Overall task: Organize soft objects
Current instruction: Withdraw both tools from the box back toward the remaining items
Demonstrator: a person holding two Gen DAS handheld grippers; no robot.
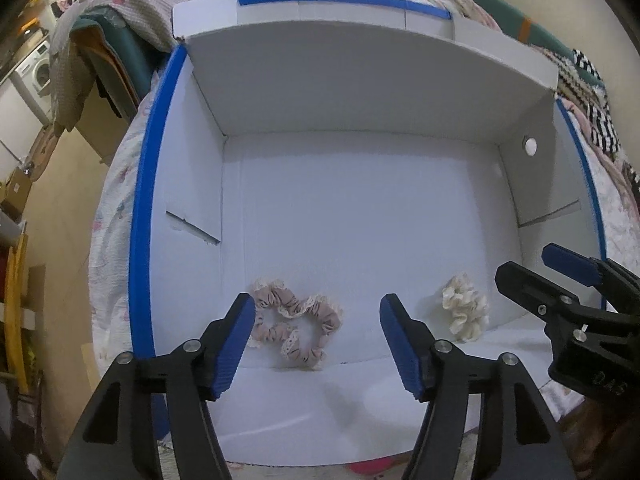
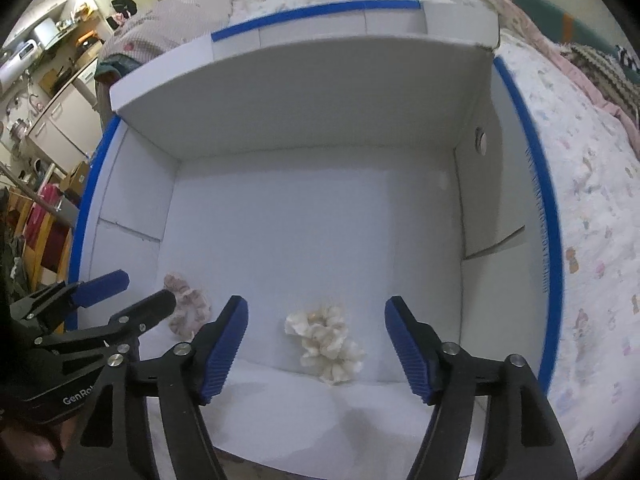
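Observation:
A pink scrunchie with lace trim (image 1: pixel 298 330) lies on the floor of a white box (image 1: pixel 360 216) near its front edge. A cream scrunchie (image 1: pixel 466 308) lies to its right. My left gripper (image 1: pixel 318 344) is open and empty, hovering over the pink scrunchie. My right gripper (image 2: pixel 316 344) is open and empty, with the cream scrunchie (image 2: pixel 326 344) between its fingers' line of sight. The pink scrunchie (image 2: pixel 186 308) shows partly behind the left gripper (image 2: pixel 132 292) in the right wrist view. The right gripper (image 1: pixel 536 268) shows at the right of the left wrist view.
The box has blue tape on its rims (image 1: pixel 144 216) and a raised back flap (image 1: pixel 360 80). It sits on a bed with a patterned quilt (image 2: pixel 592 216). Blankets (image 1: pixel 120 12) lie behind it. A washing machine (image 1: pixel 38 68) and shelves stand at far left.

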